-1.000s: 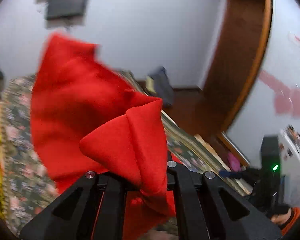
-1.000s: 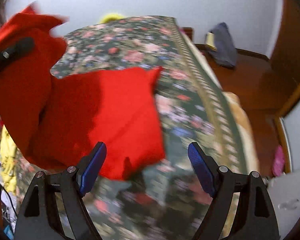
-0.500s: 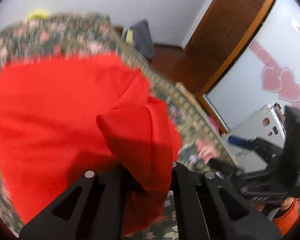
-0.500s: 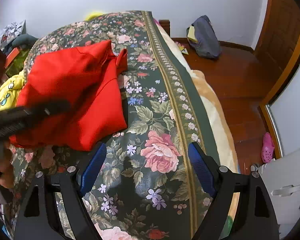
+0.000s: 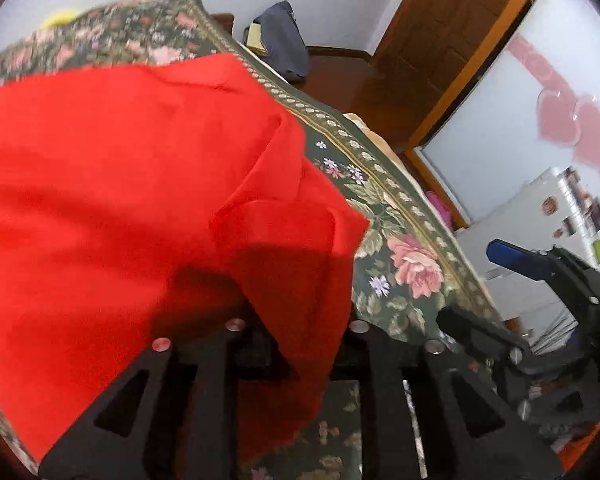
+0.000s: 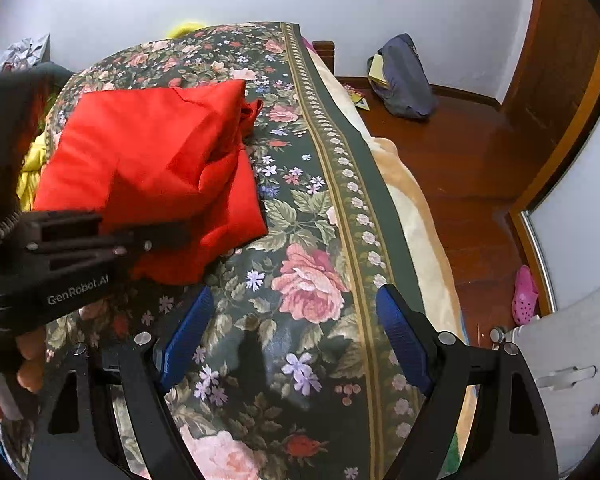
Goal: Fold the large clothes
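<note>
One big surface fills both views: the floral bedspread, running from lower centre up to the top of the right wrist frame. On it, in the upper left of that frame, lies your red garment, doubled over into a thick slab with a loose bit of cloth poking out at its upper right corner. Your left gripper is pinching a corner of that garment; in the left wrist view the red cloth bunches between the fingers at lower centre and drapes over them. Your right gripper sits at the bottom of its own frame with its blue pads spread wide and nothing between them, hovering over bare bedspread just beside the garment's near edge. You look to be laying down a fold, with the held corner not yet released. Next, I'd judge, you set that corner flat on the stack, let go, and bring the right gripper in to tidy the stray corner
</note>
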`<state>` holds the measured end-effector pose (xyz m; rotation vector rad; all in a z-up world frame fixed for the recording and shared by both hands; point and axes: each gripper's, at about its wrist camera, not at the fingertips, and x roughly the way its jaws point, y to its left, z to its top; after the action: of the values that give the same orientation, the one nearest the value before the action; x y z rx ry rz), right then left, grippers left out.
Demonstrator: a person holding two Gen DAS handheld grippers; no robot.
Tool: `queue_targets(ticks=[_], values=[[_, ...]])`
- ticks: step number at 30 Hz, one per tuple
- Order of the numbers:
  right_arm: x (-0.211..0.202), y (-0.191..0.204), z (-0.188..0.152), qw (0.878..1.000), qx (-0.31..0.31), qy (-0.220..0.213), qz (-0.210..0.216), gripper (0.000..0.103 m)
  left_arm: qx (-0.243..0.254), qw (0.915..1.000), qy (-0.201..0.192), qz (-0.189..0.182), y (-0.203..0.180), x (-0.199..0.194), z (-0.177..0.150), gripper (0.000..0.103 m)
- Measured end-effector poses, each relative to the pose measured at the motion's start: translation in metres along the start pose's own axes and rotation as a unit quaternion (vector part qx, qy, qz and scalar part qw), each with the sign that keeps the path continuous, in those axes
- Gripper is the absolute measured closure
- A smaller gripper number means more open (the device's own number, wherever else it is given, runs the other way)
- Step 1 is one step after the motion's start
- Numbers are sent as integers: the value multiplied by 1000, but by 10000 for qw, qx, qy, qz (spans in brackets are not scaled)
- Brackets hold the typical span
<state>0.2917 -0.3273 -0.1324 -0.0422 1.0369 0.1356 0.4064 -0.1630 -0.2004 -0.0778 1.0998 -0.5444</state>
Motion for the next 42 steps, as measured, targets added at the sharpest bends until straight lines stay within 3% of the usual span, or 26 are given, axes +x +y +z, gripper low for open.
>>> queue_targets(ticks=[2,5,7,10,13,15,17,20,22,25,28,31,34,39,42], values=[[-3,-1,1,10000,-22,-30,-26,22,-43,9995,6,-305,2,-17,0,71],[-8,0,5,9999,-18,-128,-34,22,81,9992,-216,-325,0,-50,1,58],[-14,2,7,9997,27,-231,78,22,267,9980,-545,-150,0,-79,-5,47],[-25,9,15,9985,47,-408,375,22,438,9936,-983,329,6,-112,-12,40],[-29,24,25,9964,-48,-505,679,22,529,9855,-1217,1059,25,-128,-20,35],[-26,38,33,9952,-163,-532,805,22,501,9797,-1197,1529,42,-131,-28,34],[-16,55,40,9946,-307,-478,871,22,303,9803,-1020,1667,61,-125,-37,34],[5,78,45,9933,-515,-283,997,22,-99,9865,-683,1485,87,-109,-51,34],[24,87,46,9928,-597,-91,1039,22,-324,9894,-657,1252,96,-103,-61,28],[48,87,47,9939,-600,158,907,22,-365,9906,-521,1211,94,-89,-72,23],[64,72,48,9948,-385,405,852,22,-1,9895,-302,1414,79,-68,-80,22],[69,46,50,9981,-100,411,454,22,290,9870,-257,1559,66,-60,-87,22],[64,15,43,9974,157,345,605,21,245,9877,-272,1517,65,-64,-93,22],[44,-7,32,9993,302,199,62,21,166,9851,-276,1688,72,-77,-104,23],[31,-6,27,9987,-18,89,-503,21,123,9829,-377,1798,80,-89,-109,23]])
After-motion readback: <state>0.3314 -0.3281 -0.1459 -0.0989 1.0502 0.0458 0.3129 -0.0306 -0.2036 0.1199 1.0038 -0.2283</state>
